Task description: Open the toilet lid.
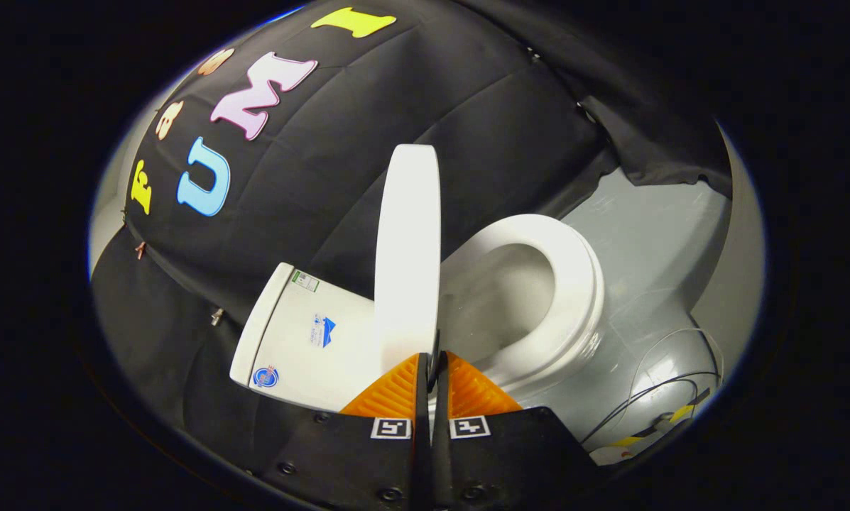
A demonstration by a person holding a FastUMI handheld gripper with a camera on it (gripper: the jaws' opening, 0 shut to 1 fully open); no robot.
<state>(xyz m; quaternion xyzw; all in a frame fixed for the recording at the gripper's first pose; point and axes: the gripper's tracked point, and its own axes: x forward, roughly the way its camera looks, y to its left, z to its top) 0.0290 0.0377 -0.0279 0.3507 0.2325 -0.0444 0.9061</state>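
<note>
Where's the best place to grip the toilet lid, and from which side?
The lid's thin free edge nearest the gripper, where both fingers already pinch it. Come edge-on, one finger on each flat face. Raised nearly upright between tank and seat, the lid offers that slim rim; the broad faces are probably too wide to span.

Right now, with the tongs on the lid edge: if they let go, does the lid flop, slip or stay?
The white plastic toilet lid looks rigid, so flexing seems unlikely. It stands nearly upright beside the white cistern, so it may stay or tip back toward the white seat ring. Its glossy edge, pinched by the tongs, could be slippery.
</note>
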